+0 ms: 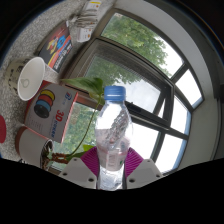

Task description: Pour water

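A clear plastic water bottle (112, 135) with a blue cap (115, 94) stands between my gripper's (111, 165) fingers. Both magenta pads (88, 160) press on its sides, so the gripper is shut on it. The bottle is lifted and the whole view is tilted. A white cup (29, 77) stands on the table to the left, beyond the fingers. The bottle's base is hidden between the fingers.
A colourful box (53, 108) lies just left of the bottle. A small cup with a plant (33, 148) stands close by the left finger. Books or packets (60, 45) lie further back on the table. A large window (150, 70) fills the background.
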Motion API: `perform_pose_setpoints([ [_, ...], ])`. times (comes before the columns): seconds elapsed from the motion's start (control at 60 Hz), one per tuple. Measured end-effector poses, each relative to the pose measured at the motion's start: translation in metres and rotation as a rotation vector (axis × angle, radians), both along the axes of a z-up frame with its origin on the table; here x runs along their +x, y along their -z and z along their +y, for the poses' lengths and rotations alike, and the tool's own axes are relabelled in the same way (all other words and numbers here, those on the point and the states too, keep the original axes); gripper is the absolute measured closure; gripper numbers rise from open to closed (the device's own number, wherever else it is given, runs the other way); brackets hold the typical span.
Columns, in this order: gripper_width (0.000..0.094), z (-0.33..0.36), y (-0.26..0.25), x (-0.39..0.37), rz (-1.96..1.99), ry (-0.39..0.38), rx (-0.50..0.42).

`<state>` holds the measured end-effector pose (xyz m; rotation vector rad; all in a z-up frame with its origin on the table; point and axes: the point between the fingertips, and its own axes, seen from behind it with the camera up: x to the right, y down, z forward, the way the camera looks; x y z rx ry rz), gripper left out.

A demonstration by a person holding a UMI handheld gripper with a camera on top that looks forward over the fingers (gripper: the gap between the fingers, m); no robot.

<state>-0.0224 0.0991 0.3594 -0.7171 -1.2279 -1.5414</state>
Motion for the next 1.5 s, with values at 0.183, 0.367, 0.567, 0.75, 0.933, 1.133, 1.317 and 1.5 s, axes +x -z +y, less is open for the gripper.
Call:
perform_pose_setpoints([
  [0.183,0.0649,-0.033,-0.044,0.044,1.002,-0.184,-0.088],
  [0.367,0.0649,-0.031,0.033,0.081,1.671,-0.232,-0.253],
  [0.567,0.0649,-0.017,0.185,0.093,1.905,-0.082,-0.422],
  [0.75,0.0648,-0.006,0.275,0.095,1.919,0.029,-0.508],
  [0.933,0.0507,-0.011,0.282,0.092,1.882,-0.009,-0.473],
  [1.133,0.0093,-0.033,0.298,0.104,1.928,0.203,-0.532],
  [1.317,0.007,-0.099,0.277,0.099,1.943,0.32,-0.53],
  [1.5,0.008,-0.18,0.248,0.082,1.948,0.368,-0.512],
])
